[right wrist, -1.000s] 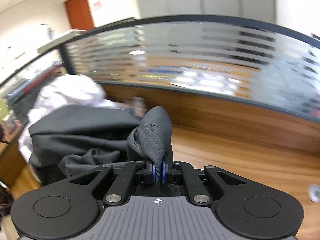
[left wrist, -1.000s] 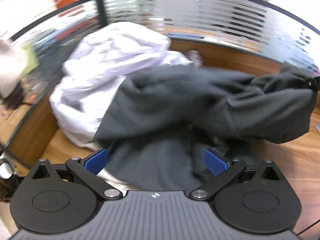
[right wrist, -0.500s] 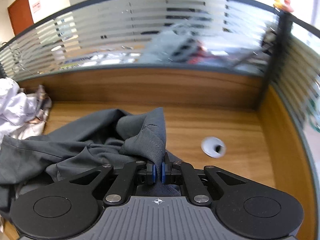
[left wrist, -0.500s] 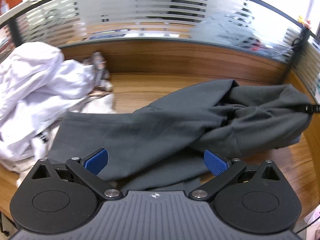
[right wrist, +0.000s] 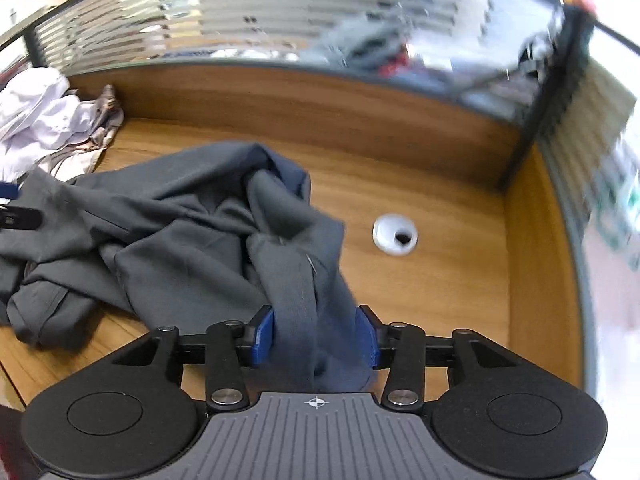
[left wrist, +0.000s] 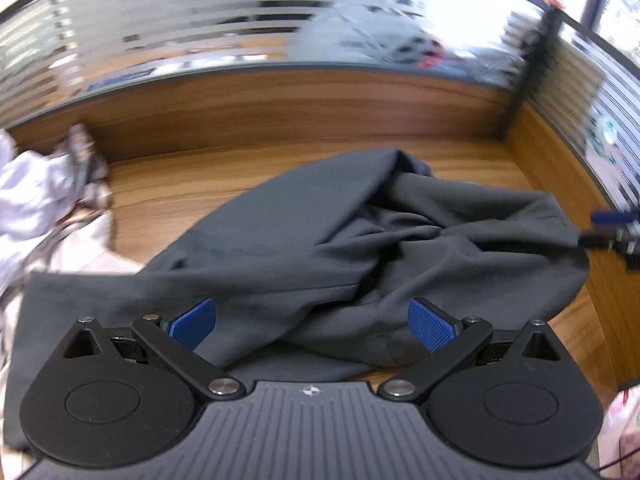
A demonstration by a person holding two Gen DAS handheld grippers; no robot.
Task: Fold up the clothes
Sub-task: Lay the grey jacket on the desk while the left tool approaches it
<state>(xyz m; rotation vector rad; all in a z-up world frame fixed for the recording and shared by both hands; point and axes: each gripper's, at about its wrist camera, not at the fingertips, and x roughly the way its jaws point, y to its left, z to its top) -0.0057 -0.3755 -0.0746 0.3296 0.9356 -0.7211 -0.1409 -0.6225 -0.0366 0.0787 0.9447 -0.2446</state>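
Observation:
A dark grey garment point(left wrist: 320, 256) lies crumpled on the wooden desk point(left wrist: 208, 192); it also shows in the right wrist view point(right wrist: 168, 240). My left gripper point(left wrist: 312, 322) is open just above its near edge and holds nothing. My right gripper point(right wrist: 316, 338) has its jaws parted, with a bunched fold of the grey garment still lying between the blue pads point(right wrist: 264, 334). The right gripper also shows at the right edge of the left wrist view point(left wrist: 616, 224), and the left gripper at the left edge of the right wrist view point(right wrist: 16, 208).
A pile of white and pale clothes point(right wrist: 44, 120) lies at the desk's far left, also in the left wrist view point(left wrist: 44, 196). A white cable grommet point(right wrist: 395, 235) sits in the desk right of the garment. Wooden partition walls point(right wrist: 320, 108) with frosted glass enclose the back and right.
My right gripper was shut on the grey fold and its jaws have now opened. The garment has been pulled right, off the white pile, onto the desk. My left gripper stayed open.

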